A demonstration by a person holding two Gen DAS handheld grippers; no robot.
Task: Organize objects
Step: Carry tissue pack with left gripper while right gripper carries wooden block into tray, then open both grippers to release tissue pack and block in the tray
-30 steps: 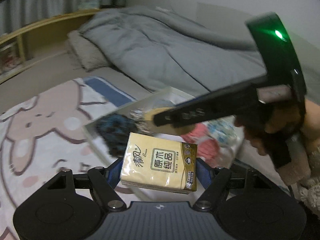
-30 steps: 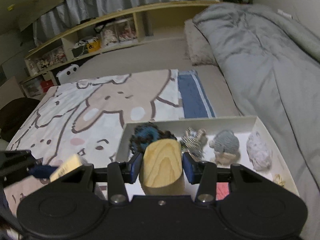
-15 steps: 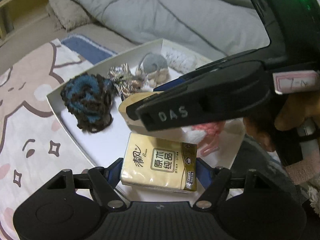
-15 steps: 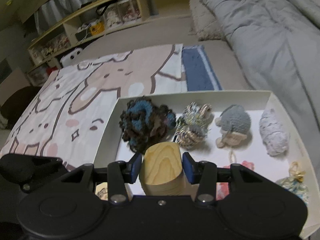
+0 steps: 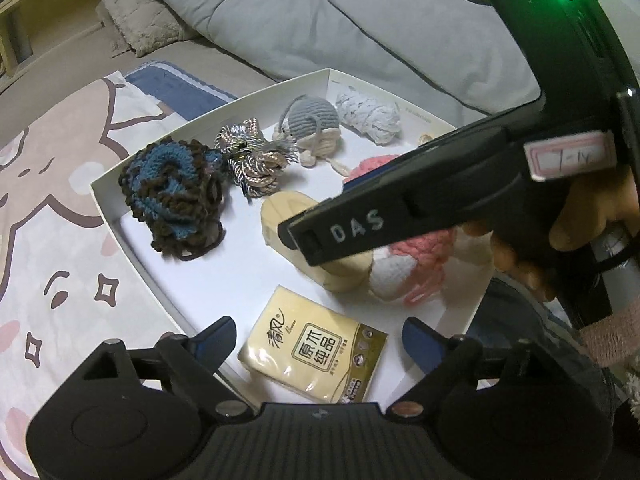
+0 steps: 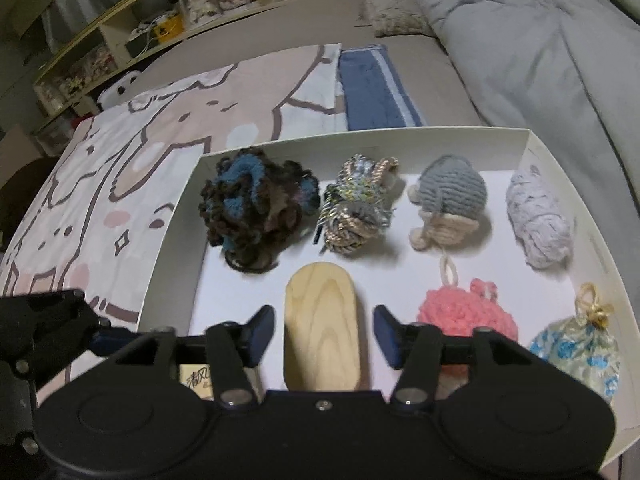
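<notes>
A white tray [image 5: 108, 200] lies on the bed, also in the right wrist view [image 6: 168, 240]. A yellow tissue pack [image 5: 316, 348] lies in its near corner, between the spread jaws of my open left gripper [image 5: 318, 338]. A pale wooden oval block [image 6: 322, 336] stands in the tray between the spread jaws of my open right gripper [image 6: 324, 336]; it also shows in the left wrist view [image 5: 288, 212], partly hidden by the right gripper's body. Neither gripper touches its object.
The tray also holds a blue-brown yarn ball [image 6: 256, 208], a metallic rope knot [image 6: 356, 208], a grey yarn ball [image 6: 452, 196], a white yarn bundle [image 6: 536, 220], a pink yarn ball [image 6: 468, 312] and a blue patterned pouch [image 6: 580, 348]. A grey duvet [image 6: 540, 40] lies to the right.
Both grippers lowered into the tray and opened. The tissue pack and the wooden block, held before, now rest on the tray floor.
</notes>
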